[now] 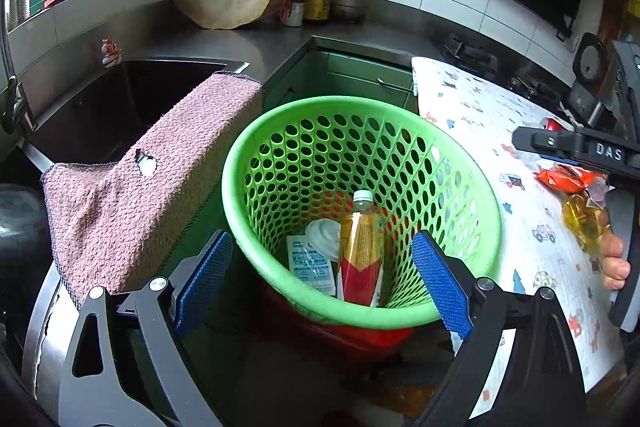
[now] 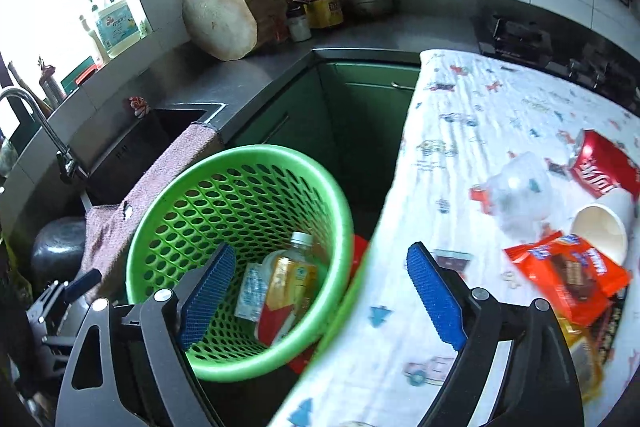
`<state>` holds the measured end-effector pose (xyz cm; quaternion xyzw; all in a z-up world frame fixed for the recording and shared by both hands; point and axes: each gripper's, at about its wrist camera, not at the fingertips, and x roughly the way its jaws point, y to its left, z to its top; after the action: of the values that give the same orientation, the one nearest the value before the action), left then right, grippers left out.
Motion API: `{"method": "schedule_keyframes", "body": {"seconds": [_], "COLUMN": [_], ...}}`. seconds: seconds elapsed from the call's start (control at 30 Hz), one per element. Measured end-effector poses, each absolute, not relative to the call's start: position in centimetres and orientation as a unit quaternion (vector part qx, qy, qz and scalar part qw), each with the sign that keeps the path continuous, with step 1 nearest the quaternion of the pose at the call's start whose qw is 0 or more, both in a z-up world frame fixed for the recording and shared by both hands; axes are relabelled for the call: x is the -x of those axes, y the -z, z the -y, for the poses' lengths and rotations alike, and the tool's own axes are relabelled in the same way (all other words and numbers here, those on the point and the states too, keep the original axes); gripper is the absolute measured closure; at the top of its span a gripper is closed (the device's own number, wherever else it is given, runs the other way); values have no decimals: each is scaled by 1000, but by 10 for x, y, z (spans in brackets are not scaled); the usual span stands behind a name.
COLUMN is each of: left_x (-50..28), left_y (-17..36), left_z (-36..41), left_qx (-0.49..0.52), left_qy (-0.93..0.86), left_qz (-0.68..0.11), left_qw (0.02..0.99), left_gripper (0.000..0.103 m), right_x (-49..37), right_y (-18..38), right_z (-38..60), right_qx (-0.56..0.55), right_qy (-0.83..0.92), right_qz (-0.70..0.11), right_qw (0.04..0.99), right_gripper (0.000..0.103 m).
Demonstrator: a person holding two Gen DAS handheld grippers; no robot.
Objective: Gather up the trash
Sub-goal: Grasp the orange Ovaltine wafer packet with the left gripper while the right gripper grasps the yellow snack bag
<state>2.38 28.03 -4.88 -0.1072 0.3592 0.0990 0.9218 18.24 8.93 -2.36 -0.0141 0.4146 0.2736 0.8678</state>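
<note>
Green basket (image 1: pixel 360 155) sits just beside the tabletop (image 2: pixel 460 131) edge, holding a bottle (image 1: pixel 362 251). Both the left gripper (image 1: pixel 320 279) and right gripper (image 2: pixel 320 291) have fingers spread wide, empty. Wrappers (image 2: pixel 568 275), cup (image 2: pixel 600 231) and can (image 2: pixel 600 167) lie on the tabletop.

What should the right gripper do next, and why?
Probably swing right toward the orange snack wrapper and close on it: the right gripper is open and empty, the green basket already holds a bottle, and the wrapper lies nearest.
</note>
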Motion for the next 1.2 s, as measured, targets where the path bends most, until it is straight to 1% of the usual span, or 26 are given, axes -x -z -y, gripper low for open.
{"method": "schedule_keyframes", "body": {"seconds": [0.23, 0.4, 0.63, 0.8, 0.87, 0.93, 1.0, 1.07, 1.2], "left_x": [-38, -48, -70, -85, -92, -99, -106, -114, -130], "left_y": [42, 37, 29, 26, 26, 27, 27, 28, 29], "left_z": [-254, -236, -202, -182, -175, -167, -161, -152, -127], "left_qx": [92, 87, 80, 81, 81, 84, 91, 98, 97], "left_qy": [-72, -52, -22, 3, 10, 18, 31, 42, 64], "left_qz": [-358, -359, -362, -371, -375, -380, -385, -391, -399], "left_qw": [926, 928, 928, 925, 923, 921, 918, 914, 910], "left_gripper": [13, 13, 13, 13, 13, 13, 13, 13, 13], "right_x": [-164, -155, -164, -176, -179, -181, -180, -178, -172], "right_y": [20, 29, 55, 72, 78, 83, 87, 88, 85], "right_z": [-1, 45, 53, 53, 54, 52, 53, 55, 65], "right_qx": [58, 80, 114, 118, 123, 130, 133, 125, 100], "right_qy": [-229, -223, -242, -242, -248, -249, -249, -253, -258], "right_qz": [-411, -421, -439, -452, -459, -464, -466, -467, -467], "right_qw": [881, 876, 858, 850, 844, 840, 839, 838, 840], "right_gripper": [15, 14, 14, 15, 22, 25, 33, 40, 51]}}
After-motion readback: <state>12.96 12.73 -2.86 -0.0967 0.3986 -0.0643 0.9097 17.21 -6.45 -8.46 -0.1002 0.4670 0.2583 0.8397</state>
